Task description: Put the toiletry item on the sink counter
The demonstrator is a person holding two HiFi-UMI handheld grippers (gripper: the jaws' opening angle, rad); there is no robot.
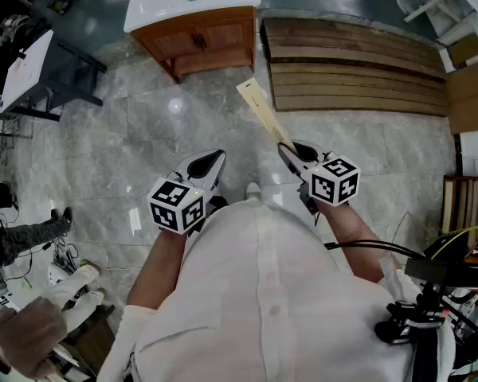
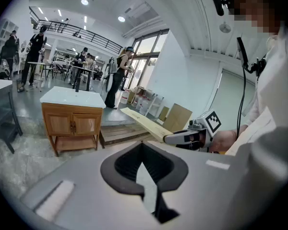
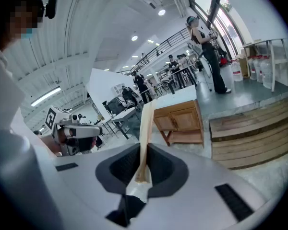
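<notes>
Two tongs are held out over a grey marble floor [image 1: 135,134], seen from above. The right tongs [image 1: 291,150] are pinched on the near end of the toiletry item [image 1: 262,111], a long, flat, pale pack that juts forward at a tilt. The left tongs [image 1: 213,160] are pressed together with nothing between them. The white surface [image 1: 167,2] of the wooden sink cabinet [image 1: 199,42] stands well apart, ahead. The pinch should be kept firm on the approach, since so long a pack, gripped at one end, is judged likely to swing. It is best lowered flat, well inside the edge, before release.
</notes>
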